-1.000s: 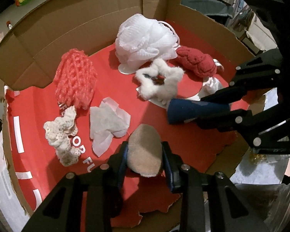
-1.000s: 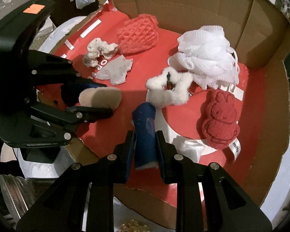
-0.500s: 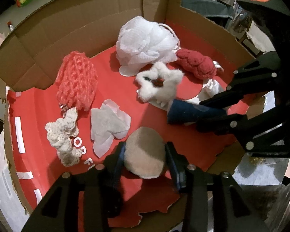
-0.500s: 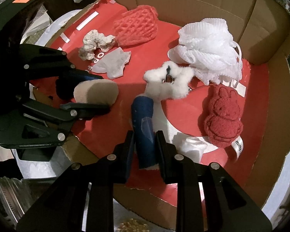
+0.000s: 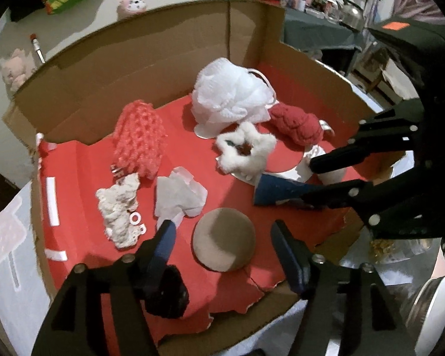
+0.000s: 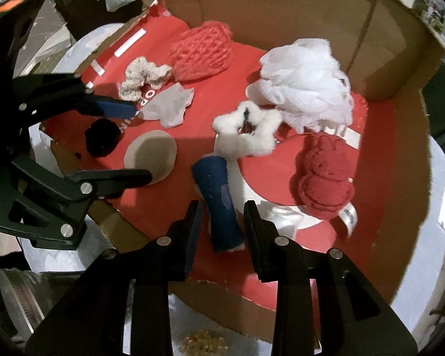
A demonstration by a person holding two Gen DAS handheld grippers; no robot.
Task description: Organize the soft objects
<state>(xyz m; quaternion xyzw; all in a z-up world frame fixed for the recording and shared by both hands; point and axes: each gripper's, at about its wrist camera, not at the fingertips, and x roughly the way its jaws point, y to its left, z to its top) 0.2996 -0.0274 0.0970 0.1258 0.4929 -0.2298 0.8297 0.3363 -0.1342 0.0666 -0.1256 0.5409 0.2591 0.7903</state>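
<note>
A tan round puff (image 5: pixel 224 238) lies flat on the red floor of the cardboard box (image 5: pixel 151 68). My left gripper (image 5: pixel 225 241) hovers over it, its jaws opening and wide apart, touching nothing. A dark blue foam roll (image 6: pixel 219 204) lies on the floor between the fingers of my right gripper (image 6: pixel 222 222). Those jaws are opening too, with a thin gap on each side of the roll. In the right wrist view, the left gripper (image 6: pixel 141 142) straddles the puff (image 6: pixel 151 154). In the left wrist view, the right gripper (image 5: pixel 320 179) sits over the blue roll (image 5: pixel 279 190).
Spread over the box floor are a white mesh loofah (image 5: pixel 231 95), a red knitted rabbit (image 6: pixel 323 178), a white fluffy scrunchie (image 6: pixel 246 133), a coral net pouch (image 5: pixel 139 136), a cream crochet scrunchie (image 5: pixel 118 207), a white tissue (image 5: pixel 178 195) and a black fuzzy ball (image 5: pixel 166 293). Cardboard walls stand behind.
The left jaws spread and let go of the tan puff, which now lies flat, and the gripper rose slightly. The right jaws eased off the blue roll.
</note>
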